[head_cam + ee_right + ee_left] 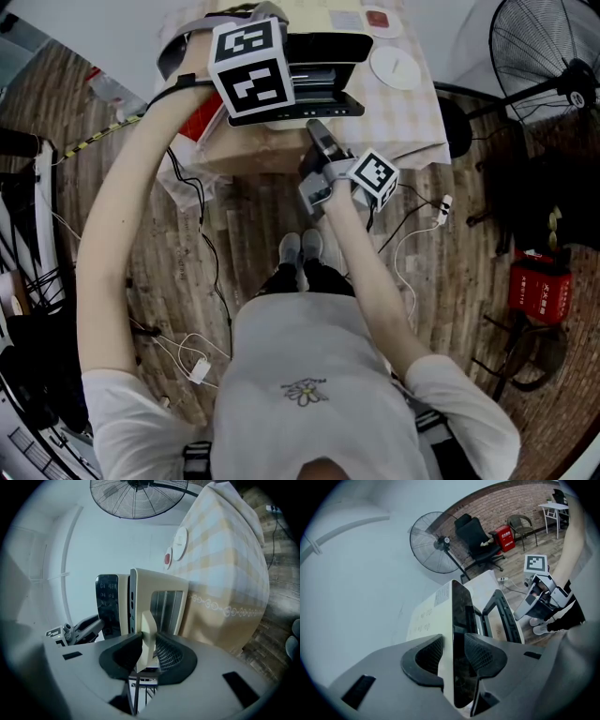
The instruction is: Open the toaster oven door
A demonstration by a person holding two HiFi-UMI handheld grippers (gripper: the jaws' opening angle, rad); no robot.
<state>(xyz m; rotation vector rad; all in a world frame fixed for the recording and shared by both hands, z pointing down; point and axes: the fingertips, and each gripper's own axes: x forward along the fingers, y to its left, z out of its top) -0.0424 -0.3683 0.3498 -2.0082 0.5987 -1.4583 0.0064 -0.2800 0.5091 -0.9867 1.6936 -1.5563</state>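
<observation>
Toaster oven (pixel 319 66) sits on the far table (pixel 417 108), door (pixel 295 111) folded down nearside. Left gripper (pixel 453 654) clamps its casing edge; right gripper (pixel 146 652) pinches the door handle (pixel 150 625), which is likely stiff, smooth and light on its hinge. Best gripped mid-handle.

toaster oven (pixel 323 52) on table (pixel 422 117) — door (pixel 309 110) folded down in front, plate (pixel 395 67) right of it, fan (pixel 536 52) farther right on floor
</observation>
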